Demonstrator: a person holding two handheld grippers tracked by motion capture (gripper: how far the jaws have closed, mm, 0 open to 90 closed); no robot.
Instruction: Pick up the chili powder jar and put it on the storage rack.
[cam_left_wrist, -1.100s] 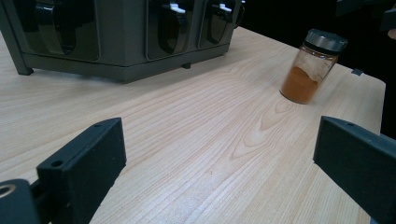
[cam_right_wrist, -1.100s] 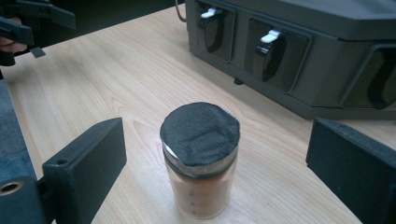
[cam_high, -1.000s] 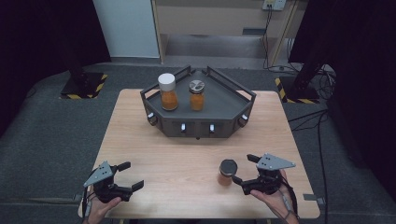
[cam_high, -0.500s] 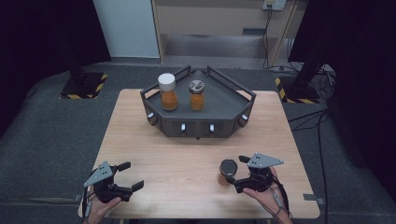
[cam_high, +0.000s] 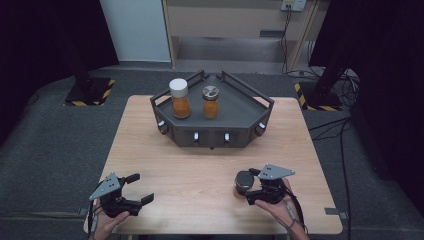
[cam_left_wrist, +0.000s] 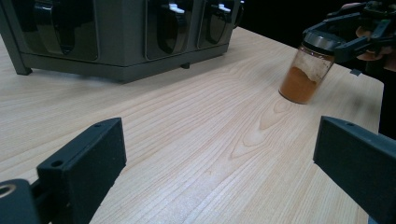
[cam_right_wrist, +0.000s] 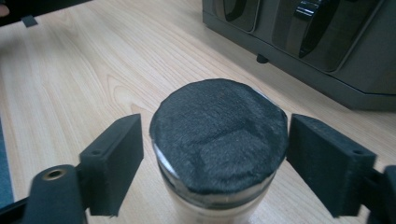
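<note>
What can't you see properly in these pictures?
- The jar between the right gripper jaws: its body runs off the bottom edge of the right gripper view, under its dark lid.
- The rack: its top is cut off by the left gripper view's upper edge.
- Labels on the two jars on the rack: too small from the high view.

A light wooden table (cam_high: 200, 165) bears a dark grey angular rack (cam_high: 215, 131) toward its far edge and a black-capped jar of orange powder (cam_high: 243, 182) near the front right.

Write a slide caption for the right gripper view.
Right gripper fingers closing around a black-lidded spice jar.
</note>
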